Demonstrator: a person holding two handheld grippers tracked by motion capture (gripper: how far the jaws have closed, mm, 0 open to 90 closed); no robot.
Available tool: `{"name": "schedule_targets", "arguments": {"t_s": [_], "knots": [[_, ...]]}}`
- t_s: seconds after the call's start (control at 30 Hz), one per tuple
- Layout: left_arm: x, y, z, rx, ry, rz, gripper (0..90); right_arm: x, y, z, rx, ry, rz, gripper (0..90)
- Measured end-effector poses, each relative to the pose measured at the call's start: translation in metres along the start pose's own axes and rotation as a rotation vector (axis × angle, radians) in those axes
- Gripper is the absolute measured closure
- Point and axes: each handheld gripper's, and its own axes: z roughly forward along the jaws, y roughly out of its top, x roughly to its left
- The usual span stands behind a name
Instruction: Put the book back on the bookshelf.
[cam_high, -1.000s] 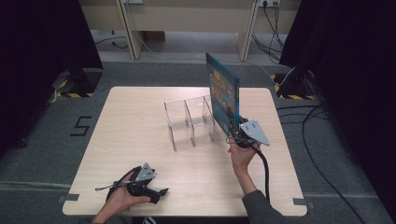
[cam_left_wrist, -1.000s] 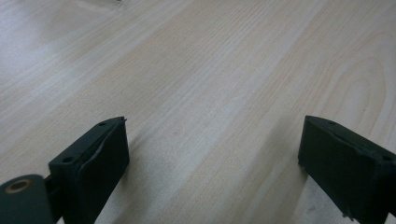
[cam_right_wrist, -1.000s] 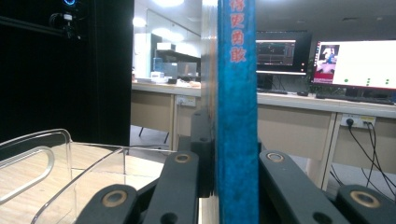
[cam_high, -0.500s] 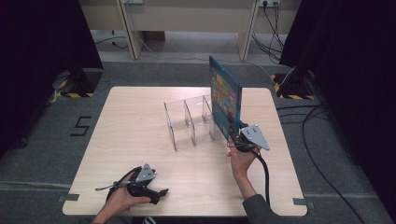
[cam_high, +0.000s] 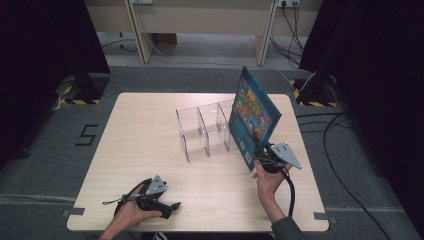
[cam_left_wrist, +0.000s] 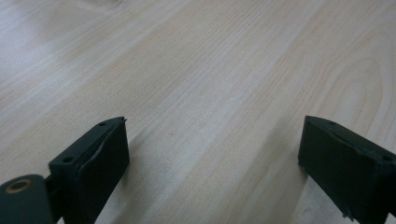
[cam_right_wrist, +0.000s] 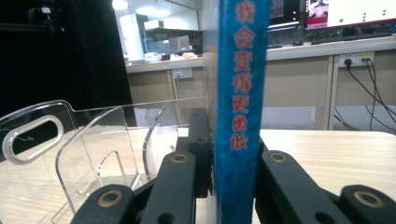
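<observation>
**A Blue Book Beside a Clear Rack**

A pale wooden table (cam_high: 150, 150) stands on grey carpet, with dark curtains at both sides and a long desk at the back.

The right gripper (cam_high: 263, 159) has its two black jaws squeezed tight on a blue book (cam_high: 255, 117). In the right gripper view the jaws press on each side of the book's spine (cam_right_wrist: 240, 107), which has red letters on it. The book stands up on its edge and tips a little. It is just beside the right end of a clear plastic rack (cam_high: 205, 127). I think the book is held upright like this so it can slide into one of the rack's slots. The person's right hand (cam_high: 267, 182) holds the gripper from below.

The left gripper (cam_high: 172, 205) rests low on the table near the front edge, well apart from the rack. Its jaws are spread wide with nothing between them, just bare wood. It seems to be waiting.
</observation>
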Motion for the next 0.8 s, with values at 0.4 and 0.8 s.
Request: {"name": "schedule_targets", "arguments": {"t_s": [0.4,0.8], "knots": [[0.001,0.003,0.001,-0.002,0.025,-0.026,14.0,-0.003,-0.003,-0.015,0.063,0.033,0.092,74.0],[0.001,0.003,0.001,-0.003,0.024,-0.027,14.0,0.005,-0.007,-0.023,0.111,0.056,0.188,62.7]]}}
